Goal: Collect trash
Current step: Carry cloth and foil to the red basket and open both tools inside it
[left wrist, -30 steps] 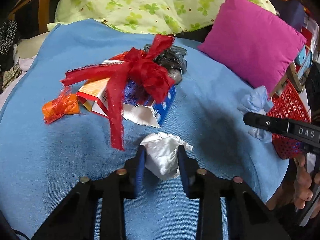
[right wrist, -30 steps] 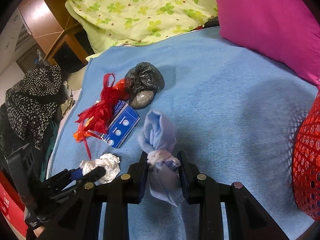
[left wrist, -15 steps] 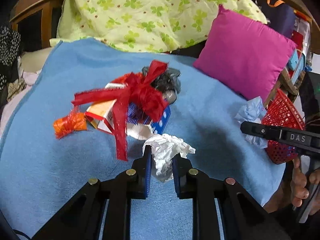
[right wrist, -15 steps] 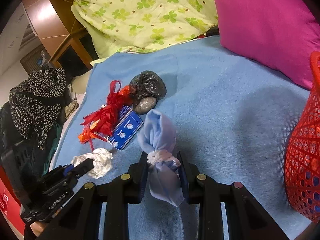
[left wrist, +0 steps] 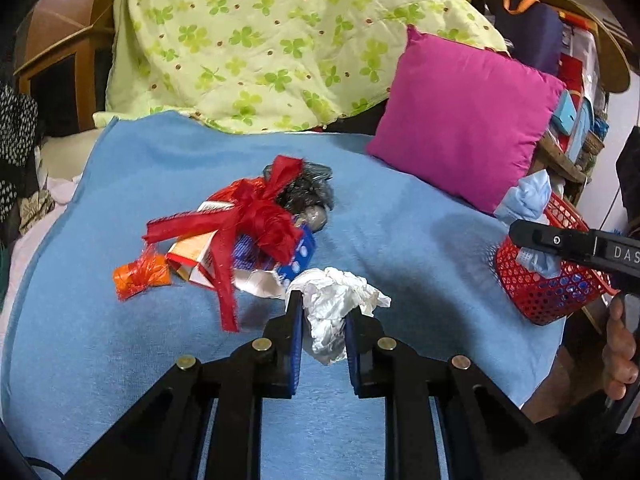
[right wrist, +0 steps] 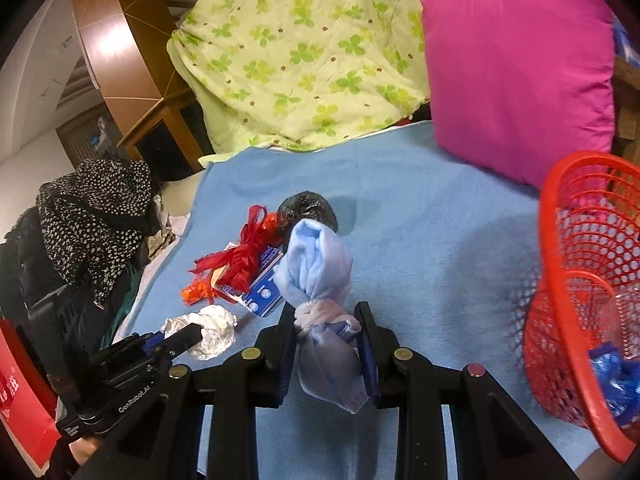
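Observation:
My left gripper [left wrist: 322, 312] is shut on a crumpled white paper wad [left wrist: 336, 304] and holds it above the blue blanket [left wrist: 120, 360]. My right gripper [right wrist: 326, 320] is shut on a knotted light blue cloth bundle [right wrist: 316, 256], close to the red mesh basket [right wrist: 568, 280] at the right. The basket [left wrist: 548, 292] and the bundle [left wrist: 528, 196] also show at the right of the left wrist view. The white wad [right wrist: 212, 328] shows in the right wrist view too.
A pile lies mid-blanket: red ribbon bow [left wrist: 256, 216], blue and orange cartons [left wrist: 296, 256], orange wrapper [left wrist: 140, 276], black plastic bag [left wrist: 308, 192]. A magenta pillow [left wrist: 464, 124] and a green clover quilt [left wrist: 280, 40] lie behind. Blue scraps [right wrist: 616, 372] sit in the basket.
My left gripper closed on the white wad and lifted it off the blanket. My right gripper carried the blue bundle up and right, closer to the red basket.

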Motion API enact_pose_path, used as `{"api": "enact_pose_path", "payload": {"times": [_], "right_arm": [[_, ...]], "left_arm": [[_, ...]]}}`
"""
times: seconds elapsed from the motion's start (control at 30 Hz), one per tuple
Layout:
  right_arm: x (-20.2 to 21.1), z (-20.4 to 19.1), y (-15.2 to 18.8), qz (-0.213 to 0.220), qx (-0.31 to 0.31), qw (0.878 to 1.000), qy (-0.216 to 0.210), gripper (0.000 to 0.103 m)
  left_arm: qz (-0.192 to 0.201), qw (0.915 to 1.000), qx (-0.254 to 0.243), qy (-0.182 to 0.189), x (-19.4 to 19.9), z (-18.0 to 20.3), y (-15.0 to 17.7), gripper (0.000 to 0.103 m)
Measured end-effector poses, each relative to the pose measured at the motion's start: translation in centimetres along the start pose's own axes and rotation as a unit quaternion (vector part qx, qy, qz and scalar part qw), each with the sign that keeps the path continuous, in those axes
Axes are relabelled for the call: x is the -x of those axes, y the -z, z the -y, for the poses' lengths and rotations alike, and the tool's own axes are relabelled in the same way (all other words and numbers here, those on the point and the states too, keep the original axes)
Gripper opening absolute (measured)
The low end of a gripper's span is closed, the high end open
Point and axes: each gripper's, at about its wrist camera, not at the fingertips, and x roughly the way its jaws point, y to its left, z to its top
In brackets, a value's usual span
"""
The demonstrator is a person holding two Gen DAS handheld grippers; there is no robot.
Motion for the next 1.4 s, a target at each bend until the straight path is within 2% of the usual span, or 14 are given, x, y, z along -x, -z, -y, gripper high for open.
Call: {"api": "enact_pose_path", "payload": {"times": [0.27, 0.47, 0.8, 1.07, 1.23, 1.33, 1.4], "right_arm": [[3.7, 1.6, 0.3, 0.039, -0.014, 0.999, 0.020, 0.031], [7.8, 4.1, -0.2, 0.097, -0.042, 0.994, 0.034, 0.031], [13.8, 13.2, 0.0, 0.161, -0.143, 0.974, 0.076, 0.031], [16.5, 19.3, 1.0, 0.178, -0.215, 0.956, 0.093, 0.031], [16.6, 21.3, 1.4, 0.172, -0.238, 0.951, 0.091, 0.033], [16.5, 22.4, 1.7, 0.164, -0.256, 0.949, 0.084, 0.033], [16.5, 22.8, 1.9, 0.160, -0.266, 0.947, 0.080, 0.037]], "left_arm": [[0.016, 0.9985, -0.046, 0.024, 1.8, 5.1, -0.8, 0.020], [0.027, 0.9958, -0.052, 0.070, 2.6, 8.6, -3.4, 0.020], [0.037, 0.9835, -0.106, 0.142, 2.1, 17.3, -8.6, 0.020], [0.016, 0.9736, -0.147, 0.174, -0.3, 24.8, -9.8, 0.021], [-0.023, 0.9737, -0.154, 0.166, -3.2, 27.5, -9.9, 0.022], [-0.040, 0.9744, -0.154, 0.159, -4.3, 28.2, -9.6, 0.028], [-0.046, 0.9746, -0.154, 0.156, -4.5, 28.3, -9.4, 0.047]]}}
